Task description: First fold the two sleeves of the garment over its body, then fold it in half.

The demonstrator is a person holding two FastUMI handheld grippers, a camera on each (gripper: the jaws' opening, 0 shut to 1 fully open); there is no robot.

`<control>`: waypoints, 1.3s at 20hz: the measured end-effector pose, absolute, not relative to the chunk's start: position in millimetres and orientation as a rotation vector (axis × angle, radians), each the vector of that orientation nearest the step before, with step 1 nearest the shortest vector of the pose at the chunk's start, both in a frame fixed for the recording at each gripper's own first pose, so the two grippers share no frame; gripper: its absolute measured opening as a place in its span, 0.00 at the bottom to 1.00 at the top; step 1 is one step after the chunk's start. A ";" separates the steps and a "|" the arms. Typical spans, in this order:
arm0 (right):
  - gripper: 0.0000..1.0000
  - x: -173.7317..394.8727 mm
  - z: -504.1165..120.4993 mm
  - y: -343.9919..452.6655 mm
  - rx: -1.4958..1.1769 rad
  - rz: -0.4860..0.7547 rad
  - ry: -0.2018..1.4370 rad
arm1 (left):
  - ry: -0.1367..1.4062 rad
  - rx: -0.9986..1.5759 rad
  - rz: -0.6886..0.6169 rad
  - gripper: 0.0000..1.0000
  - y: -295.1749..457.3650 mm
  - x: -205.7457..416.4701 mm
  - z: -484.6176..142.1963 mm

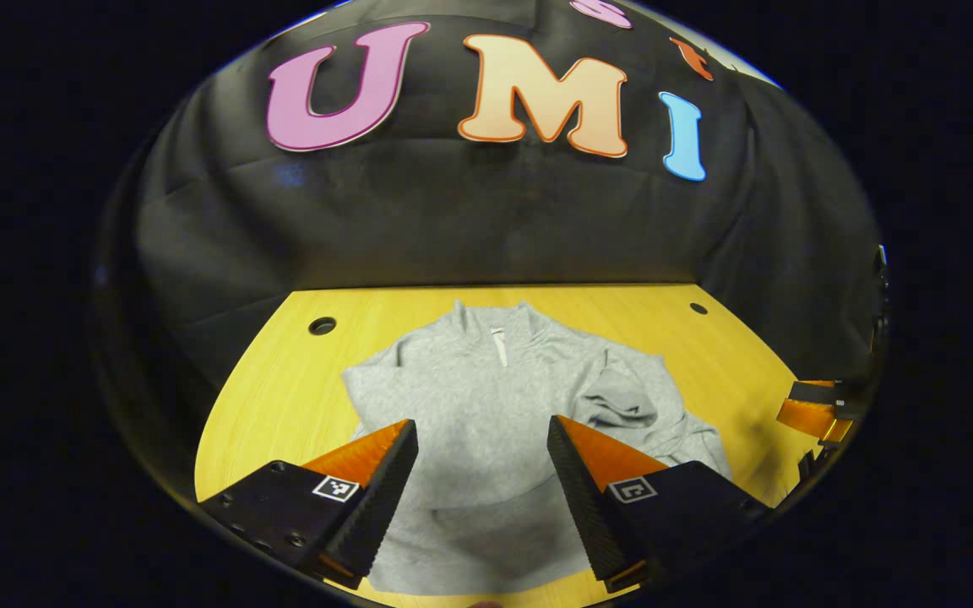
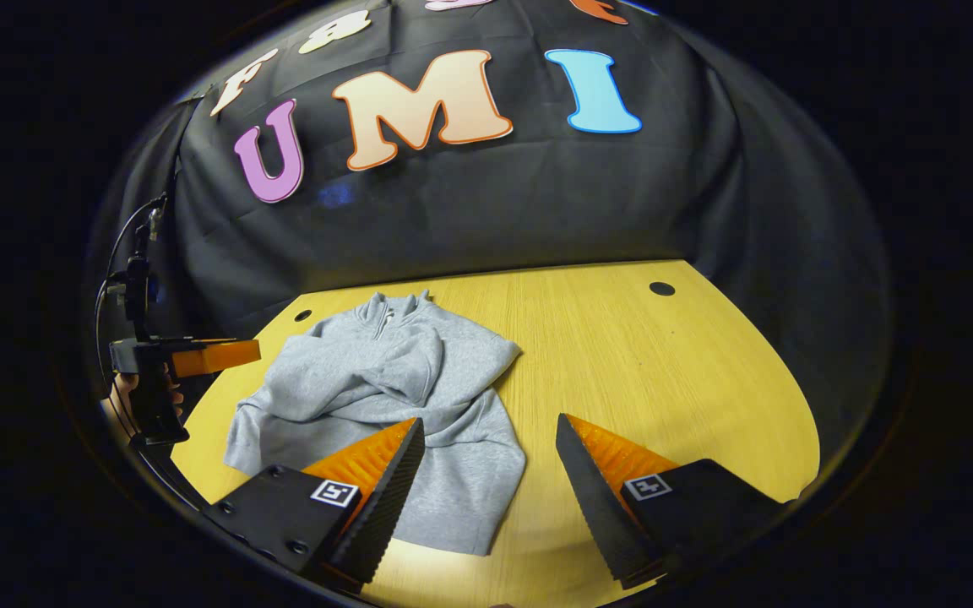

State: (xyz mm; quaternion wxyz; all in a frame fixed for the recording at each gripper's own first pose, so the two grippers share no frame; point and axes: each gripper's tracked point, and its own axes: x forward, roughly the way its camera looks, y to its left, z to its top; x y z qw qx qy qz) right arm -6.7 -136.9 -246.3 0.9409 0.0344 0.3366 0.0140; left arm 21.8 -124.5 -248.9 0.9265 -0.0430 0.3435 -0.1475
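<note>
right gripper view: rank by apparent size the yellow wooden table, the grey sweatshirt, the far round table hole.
1. Yellow wooden table, largest.
2. Grey zip-neck sweatshirt, covering the table's left part.
3. Dark round table hole, smallest, though it lies farthest from the camera, so it looks smaller still.

Recording booth: black cloth wall (image 1: 486, 228), wooden table (image 2: 664, 371)

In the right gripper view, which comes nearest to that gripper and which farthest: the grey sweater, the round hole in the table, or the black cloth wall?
1. Grey sweater, nearest, left of the right gripper.
2. Round hole, far right of the table.
3. Black cloth wall, farthest, behind the table.
</note>
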 end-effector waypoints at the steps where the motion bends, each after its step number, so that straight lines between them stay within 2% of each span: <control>1: 0.98 -8.8 -249.0 -133.5 0.062 0.027 0.687 | 0.714 -0.090 -0.278 0.91 -112.8 15.1 -253.5; 3: 0.98 -14.1 -258.6 -128.2 0.042 0.018 0.693 | 0.736 -0.123 -0.231 0.91 -91.7 -4.0 -262.1; 4: 0.94 -17.2 -263.5 -124.8 0.033 0.017 0.701 | 0.749 -0.145 -0.211 0.91 -83.8 -15.1 -268.2; 6: 0.94 -24.1 -277.0 -118.9 0.019 0.020 0.725 | 0.783 -0.186 -0.176 0.93 -69.0 -37.5 -281.5; 10: 0.94 -38.0 -299.7 -111.4 -0.007 0.025 0.779 | 0.849 -0.249 -0.135 0.91 -51.2 -74.1 -309.5; 11: 0.98 -42.3 -307.3 -110.5 -0.012 0.025 0.796 | 0.862 -0.243 -0.128 0.94 -47.3 -79.8 -315.7; 12: 0.94 -46.3 -313.5 -110.1 -0.015 0.024 0.816 | 0.876 -0.236 -0.127 0.90 -47.3 -84.3 -323.0; 13: 0.98 -50.4 -319.8 -109.8 -0.016 0.022 0.834 | 0.888 -0.224 -0.128 0.90 -46.8 -88.9 -329.7; 14: 0.94 -54.6 -326.6 -111.3 -0.017 0.016 0.855 | 0.901 -0.210 -0.130 0.90 -46.3 -93.4 -336.7; 15: 0.98 -59.5 -333.2 -112.5 -0.019 0.008 0.874 | 0.915 -0.198 -0.127 0.90 -44.6 -97.4 -344.3; 16: 0.94 -62.2 -336.9 -113.1 -0.021 -0.001 0.887 | 0.934 -0.188 -0.119 0.90 -41.9 -101.6 -351.9; 17: 0.98 -64.8 -340.9 -115.8 -0.025 -0.008 0.898 | 0.951 -0.182 -0.102 0.90 -37.9 -106.1 -359.0; 21: 0.98 -66.8 -354.4 -115.6 -0.017 -0.024 0.931 | 0.973 -0.185 -0.064 0.90 -27.6 -113.7 -371.2; 22: 0.98 -67.5 -354.9 -114.2 -0.012 -0.024 0.938 | 0.977 -0.181 -0.068 0.87 -27.3 -113.9 -372.6; 24: 0.98 -71.2 -364.2 -110.0 -0.015 -0.018 0.963 | 0.983 -0.144 -0.081 0.85 -28.3 -113.4 -373.6; 26: 0.98 -84.7 -377.0 -106.2 -0.042 -0.014 1.028 | 0.988 -0.129 -0.086 0.87 -30.9 -113.4 -373.4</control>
